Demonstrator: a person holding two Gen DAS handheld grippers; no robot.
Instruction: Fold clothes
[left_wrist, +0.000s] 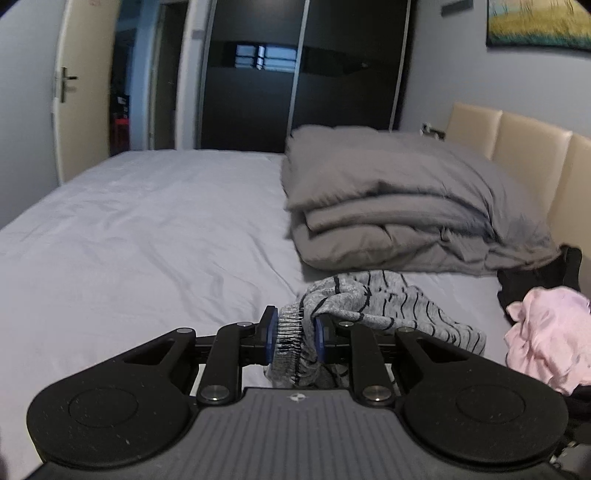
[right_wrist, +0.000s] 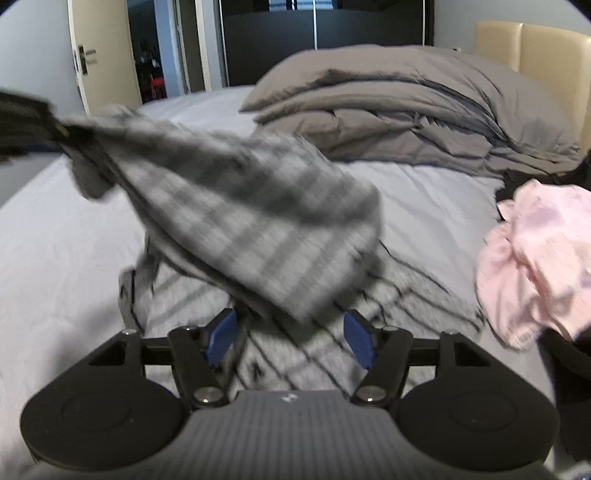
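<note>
A grey garment with thin black stripes (left_wrist: 384, 302) lies bunched on the white bed sheet (left_wrist: 140, 236). My left gripper (left_wrist: 294, 339) is shut on its ribbed hem, which fills the gap between the blue pads. In the right wrist view the same striped garment (right_wrist: 240, 206) is lifted and stretched toward the upper left, where the left gripper (right_wrist: 55, 134) holds it; the cloth is motion-blurred. My right gripper (right_wrist: 291, 338) stands open just above the part of the garment still lying on the sheet, with nothing between its fingers.
A folded grey duvet (left_wrist: 399, 206) takes up the back right of the bed, against a beige headboard (left_wrist: 524, 147). A crumpled pink garment (left_wrist: 546, 332) and dark clothes (left_wrist: 535, 280) lie at the right. A dark wardrobe and an open door stand beyond.
</note>
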